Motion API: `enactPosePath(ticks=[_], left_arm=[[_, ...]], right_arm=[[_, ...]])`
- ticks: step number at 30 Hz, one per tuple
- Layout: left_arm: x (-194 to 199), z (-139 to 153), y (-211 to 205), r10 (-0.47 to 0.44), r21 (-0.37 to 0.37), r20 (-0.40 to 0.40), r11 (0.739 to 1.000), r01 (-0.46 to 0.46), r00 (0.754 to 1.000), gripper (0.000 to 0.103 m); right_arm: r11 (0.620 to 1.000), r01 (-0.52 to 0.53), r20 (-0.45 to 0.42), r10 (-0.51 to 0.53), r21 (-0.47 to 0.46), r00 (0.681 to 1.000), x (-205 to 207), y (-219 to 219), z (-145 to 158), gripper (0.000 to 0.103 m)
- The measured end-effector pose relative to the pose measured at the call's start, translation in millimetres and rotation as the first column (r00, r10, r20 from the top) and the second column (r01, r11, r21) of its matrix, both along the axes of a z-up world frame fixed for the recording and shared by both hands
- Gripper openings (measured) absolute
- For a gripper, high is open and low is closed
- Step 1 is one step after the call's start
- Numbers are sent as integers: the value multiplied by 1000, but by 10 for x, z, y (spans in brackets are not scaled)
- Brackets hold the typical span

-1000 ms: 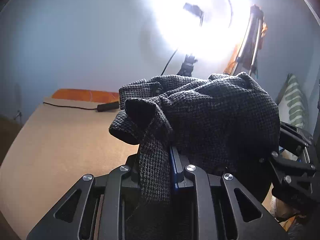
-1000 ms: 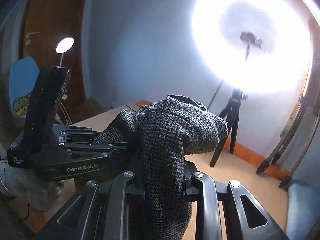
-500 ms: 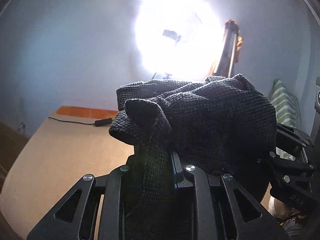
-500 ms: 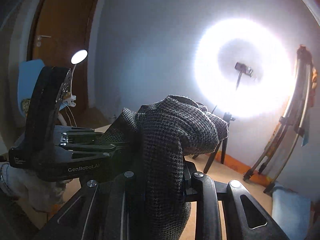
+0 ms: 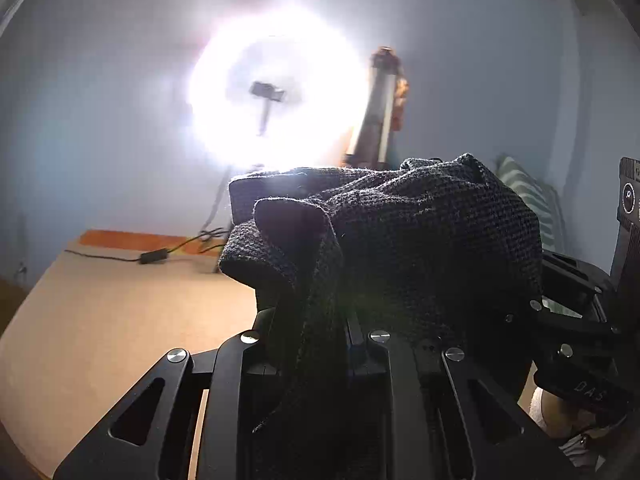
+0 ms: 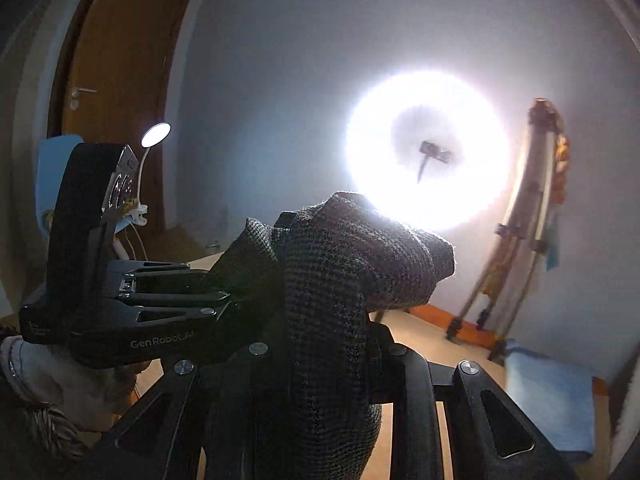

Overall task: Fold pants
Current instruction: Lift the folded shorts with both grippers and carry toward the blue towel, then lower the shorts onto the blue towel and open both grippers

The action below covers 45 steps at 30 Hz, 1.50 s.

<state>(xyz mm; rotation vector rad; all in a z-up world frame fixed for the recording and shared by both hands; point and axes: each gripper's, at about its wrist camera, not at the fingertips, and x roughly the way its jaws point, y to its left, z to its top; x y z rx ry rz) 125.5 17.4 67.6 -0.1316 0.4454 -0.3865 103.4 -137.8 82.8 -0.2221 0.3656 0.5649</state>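
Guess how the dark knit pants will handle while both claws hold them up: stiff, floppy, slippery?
Likely floppy: the pants bunch and droop over the left claw. Probably not slippery: coarse knit stays pinched in the right claw. Looks thick, somewhat bulky.

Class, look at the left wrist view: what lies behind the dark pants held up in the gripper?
Behind the pants glows a ring light; to its right stands a folded tripod. The light's stand is mostly covered by the cloth, as are the left gripper fingertips.
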Motion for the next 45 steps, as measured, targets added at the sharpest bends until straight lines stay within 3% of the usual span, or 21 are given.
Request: enactPosePath(ticks=[5,13,23,29,35,40,45], left_arm=[[-17,32,-385,-68,28,26,997,68,997,18],[125,41,-1110,-170,-17,36,985,171,985,18],[433,139,-2062,-256,-33,56,966,258,965,18],[642,223,-2518,-257,-35,98,965,262,961,18],[982,196,-2785,-213,-26,99,976,217,972,18],[1375,-23,-3042,-186,3,52,983,186,981,18],[1855,-429,-3313,-160,34,-33,986,161,987,18]], right_arm=[[998,57,8,-57,8,998,-144,-372,106,23],[988,156,25,-155,-4,988,-221,-1042,257,22],[962,273,26,-272,-16,962,16,-1996,411,22],[954,297,34,-296,-33,955,342,-2441,546,22],[970,243,24,-243,-27,970,773,-2782,563,22],[981,193,-28,-193,-21,981,1325,-3043,342,21],[987,160,-120,-161,-22,980,1975,-3329,-38,21]])
